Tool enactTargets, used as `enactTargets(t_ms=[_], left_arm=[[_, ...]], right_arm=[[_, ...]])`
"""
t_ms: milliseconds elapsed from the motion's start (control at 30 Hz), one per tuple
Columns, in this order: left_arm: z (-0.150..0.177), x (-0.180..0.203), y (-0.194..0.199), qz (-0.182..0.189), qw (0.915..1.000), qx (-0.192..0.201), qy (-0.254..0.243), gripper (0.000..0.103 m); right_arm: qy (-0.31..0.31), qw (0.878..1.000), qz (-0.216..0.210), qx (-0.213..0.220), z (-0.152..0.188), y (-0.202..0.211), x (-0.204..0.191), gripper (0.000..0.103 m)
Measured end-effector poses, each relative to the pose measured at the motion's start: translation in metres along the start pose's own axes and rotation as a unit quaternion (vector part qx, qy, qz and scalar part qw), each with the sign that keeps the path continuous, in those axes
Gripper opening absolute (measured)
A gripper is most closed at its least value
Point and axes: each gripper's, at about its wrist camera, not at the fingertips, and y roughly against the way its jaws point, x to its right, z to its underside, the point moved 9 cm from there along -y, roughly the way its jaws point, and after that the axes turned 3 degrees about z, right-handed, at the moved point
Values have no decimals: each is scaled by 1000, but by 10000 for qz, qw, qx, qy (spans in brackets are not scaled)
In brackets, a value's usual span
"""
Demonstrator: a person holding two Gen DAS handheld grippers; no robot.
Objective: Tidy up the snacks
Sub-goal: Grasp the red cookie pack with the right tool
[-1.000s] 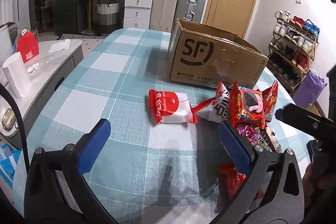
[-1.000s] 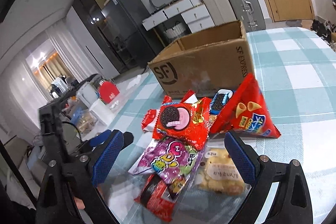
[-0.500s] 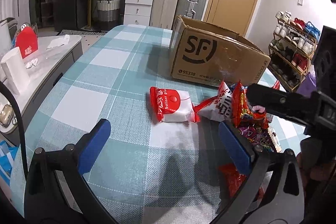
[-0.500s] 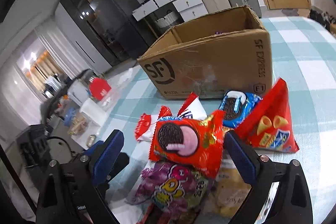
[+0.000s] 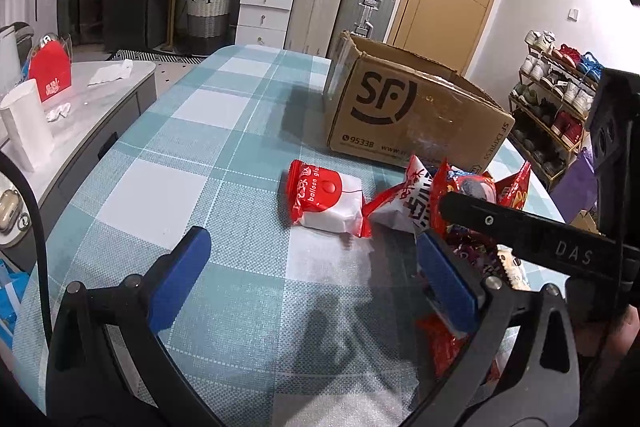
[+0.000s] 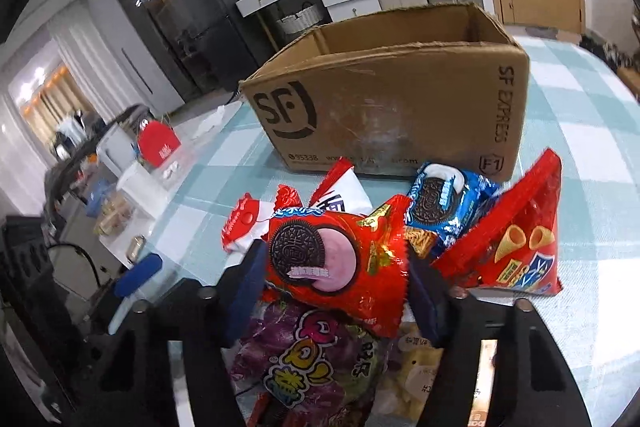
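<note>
The table [image 5: 224, 131], under a teal and white checked cloth, is bare across its whole left half; its left edge curves past a grey side counter [image 5: 100, 99] with a gap between them. Toward the far right stands an open SF cardboard box [image 6: 392, 107], its printed front wall facing the snacks and its top clear. Just in front of the box lies the heap of snacks.

A red cone-snack bag [image 6: 516, 247] leans at the heap's right end, well in from the table's right edge. A purple candy bag [image 6: 312, 359] lies nearest the right wrist camera, partly under the others. The red Oreo pack [image 6: 332, 259] sits on top of the heap, and a blue Oreo pack [image 6: 444, 203] lies behind it, just before the box wall. A red and white balloon gum pack [image 5: 324, 199] rests alone on the cloth at the heap's left end, touching a white and red packet [image 5: 404, 203].

The right gripper [image 6: 332, 291] has just been closing, and its blue pads now press the red Oreo pack from both sides. The left gripper [image 5: 312, 275] hangs with jaws spread wide over bare cloth, nothing between them.
</note>
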Motion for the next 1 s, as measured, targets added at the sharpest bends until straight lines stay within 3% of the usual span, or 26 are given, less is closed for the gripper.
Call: enactTargets(t_ms=[300, 400, 733, 767, 1000], left_arm=[[2, -2, 0, 31, 10000, -18, 50, 102], [2, -3, 1, 30, 10000, 6, 60, 102], [4, -3, -2, 5, 10000, -74, 52, 102], [4, -3, -3, -3, 10000, -81, 49, 102], [5, -2, -6, -55, 9999, -146, -20, 102]], right_arm=[[-243, 9990, -342, 176, 5, 17, 10, 44], [-456, 9969, -586, 270, 5, 27, 15, 42], [-751, 9932, -807, 382, 14, 48, 36, 36], [-770, 9926, -854, 381, 16, 49, 38, 28], [-771, 9909, -1009, 442, 26, 63, 48, 26]])
